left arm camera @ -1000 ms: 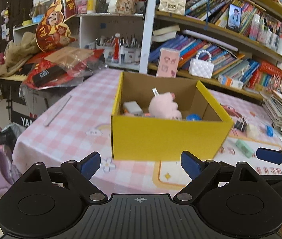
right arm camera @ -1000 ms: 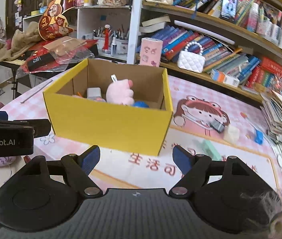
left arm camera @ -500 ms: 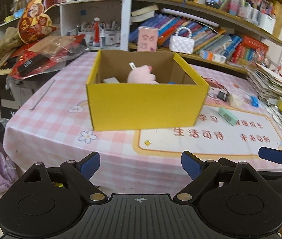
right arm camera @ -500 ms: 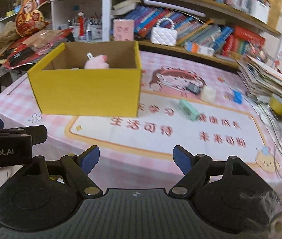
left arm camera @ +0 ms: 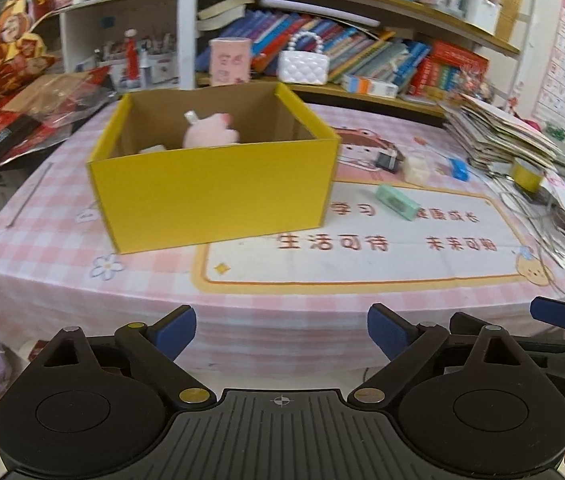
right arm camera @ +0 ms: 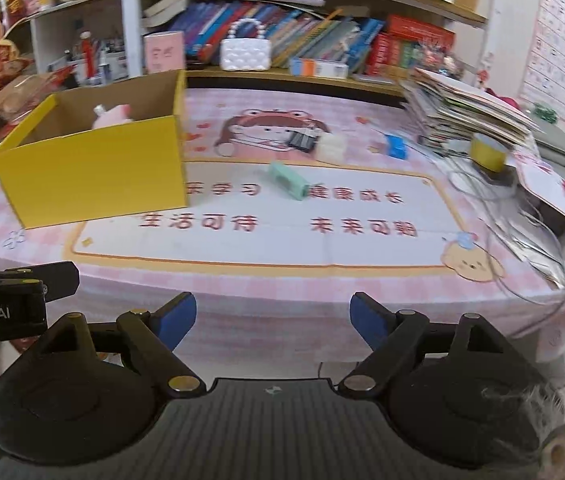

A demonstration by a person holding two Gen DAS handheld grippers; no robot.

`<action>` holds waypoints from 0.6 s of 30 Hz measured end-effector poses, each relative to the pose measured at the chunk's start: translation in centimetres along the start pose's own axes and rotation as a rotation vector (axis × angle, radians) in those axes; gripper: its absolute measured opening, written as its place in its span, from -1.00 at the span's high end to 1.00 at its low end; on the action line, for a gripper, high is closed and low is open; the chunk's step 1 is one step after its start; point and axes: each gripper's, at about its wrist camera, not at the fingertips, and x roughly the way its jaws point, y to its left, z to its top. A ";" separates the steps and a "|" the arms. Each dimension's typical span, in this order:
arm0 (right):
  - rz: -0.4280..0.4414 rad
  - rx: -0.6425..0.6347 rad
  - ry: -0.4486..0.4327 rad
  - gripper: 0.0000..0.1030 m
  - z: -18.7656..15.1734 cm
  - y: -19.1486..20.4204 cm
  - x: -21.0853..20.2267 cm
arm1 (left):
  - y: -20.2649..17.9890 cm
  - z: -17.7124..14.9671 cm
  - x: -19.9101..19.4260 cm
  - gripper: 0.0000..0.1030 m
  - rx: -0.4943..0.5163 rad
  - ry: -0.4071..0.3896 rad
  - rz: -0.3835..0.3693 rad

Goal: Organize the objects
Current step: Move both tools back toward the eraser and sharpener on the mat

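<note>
Mint-green eraser-like block (right arm camera: 288, 180) lies loose on the pink printed tabletop (right arm camera: 322, 240), just to the right of the yellow cardboard box (right arm camera: 94, 168) that already holds a pink plush toy (right arm camera: 112, 116). Its long axis runs on a diagonal, from the far left end down to the near right end, so a grasp across its short width would need the jaws turned to match. Beyond it sit a black binder clip (right arm camera: 302, 140), a whitish cube (right arm camera: 332, 148) and a small blue piece (right arm camera: 396, 146). Seen from the right tool (right arm camera: 272, 320), the block lies almost dead ahead and well apart, while from the left tool (left arm camera: 282, 330) it lies ahead and off to the right (left arm camera: 396, 202), so the right hand looks the nearer and better lined up. Both tools stand with jaws apart and nothing between them, and both have just been widening. Each hangs off the near edge of the tabletop, pointing down toward it.
</note>
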 end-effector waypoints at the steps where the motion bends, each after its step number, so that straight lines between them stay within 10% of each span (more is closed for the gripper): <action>1: -0.009 0.006 0.000 -0.64 -0.1 -0.4 -0.1 | -0.3 0.1 0.1 -0.83 0.006 0.001 -0.008; 18: -0.095 0.093 0.020 -0.66 0.6 -6.7 1.7 | -6.4 2.4 3.7 -0.84 0.092 0.027 -0.076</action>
